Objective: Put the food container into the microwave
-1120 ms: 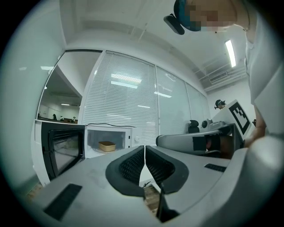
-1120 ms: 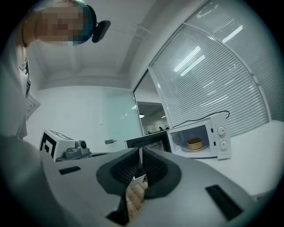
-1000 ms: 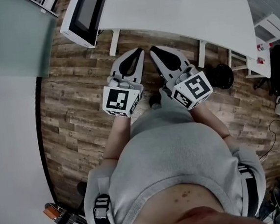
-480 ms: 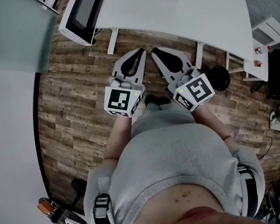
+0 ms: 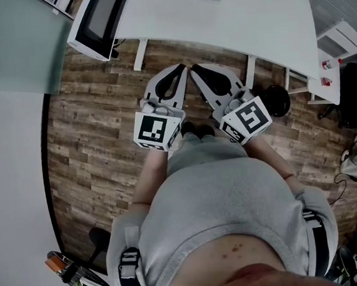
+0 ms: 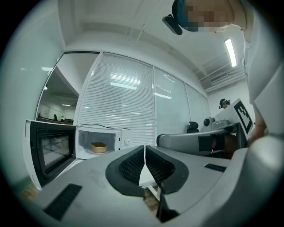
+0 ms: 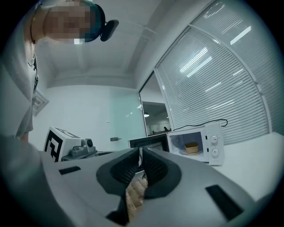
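The person stood over a wood-plank floor (image 5: pixel 93 141) with both grippers held level and side by side in front of the body, tips aimed toward 12 o'clock at the edge of a white bench (image 5: pixel 248 19). The left gripper (image 5: pixel 182 68) had its jaws pressed together with the tips touching and nothing held between them. The right gripper (image 5: pixel 194 68), just beside it at 3 o'clock, was likewise closed down to a thin slit and carried nothing. Neither gripper touched the bench. The microwave (image 5: pixel 94 21) sat on the bench's far left end, at about 11 o'clock from the grippers and well apart from them. In the left gripper view its door (image 6: pixel 49 151) stood swung open to the 9 o'clock side, and the lit cavity showed the food container (image 6: pixel 99 146), a small tan tub, resting upright inside on the turntable. The right gripper view showed the same tub in the cavity, at 9 o'clock from the two control knobs (image 7: pixel 214 145). White slatted blinds (image 6: pixel 120 106) ran behind the microwave.
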### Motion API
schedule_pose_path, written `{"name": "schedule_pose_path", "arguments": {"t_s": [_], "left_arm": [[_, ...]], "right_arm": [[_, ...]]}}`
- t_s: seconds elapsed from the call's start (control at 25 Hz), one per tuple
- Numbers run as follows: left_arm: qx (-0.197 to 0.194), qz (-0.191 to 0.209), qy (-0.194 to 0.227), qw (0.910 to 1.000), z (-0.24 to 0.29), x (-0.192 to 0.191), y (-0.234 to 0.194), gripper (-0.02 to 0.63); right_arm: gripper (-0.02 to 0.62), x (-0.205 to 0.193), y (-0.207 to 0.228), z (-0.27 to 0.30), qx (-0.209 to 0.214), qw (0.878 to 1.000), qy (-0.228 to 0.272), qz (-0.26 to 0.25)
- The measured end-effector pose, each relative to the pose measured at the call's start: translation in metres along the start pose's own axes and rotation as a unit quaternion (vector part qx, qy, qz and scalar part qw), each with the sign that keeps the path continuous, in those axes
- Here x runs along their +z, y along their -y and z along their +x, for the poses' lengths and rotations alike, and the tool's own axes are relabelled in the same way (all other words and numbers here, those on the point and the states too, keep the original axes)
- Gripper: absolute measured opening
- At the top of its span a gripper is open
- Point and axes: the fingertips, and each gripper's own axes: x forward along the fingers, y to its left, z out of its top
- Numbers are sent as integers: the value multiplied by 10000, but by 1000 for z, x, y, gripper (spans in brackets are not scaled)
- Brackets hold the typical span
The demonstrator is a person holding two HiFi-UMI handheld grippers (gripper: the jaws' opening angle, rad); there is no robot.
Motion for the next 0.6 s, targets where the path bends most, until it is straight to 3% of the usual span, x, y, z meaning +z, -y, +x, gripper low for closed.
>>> {"name": "schedule_pose_path", "arguments": {"t_s": [0.44,0.6], "left_arm": [[-55,84,-16,9999,9,2,5,15],[-14,96,-14,10000,8,2,2,15]], "right_arm": [[80,1,4,-4,26,10000,59,51],[80,-1,3,-2,175,9994,77,282]]}}
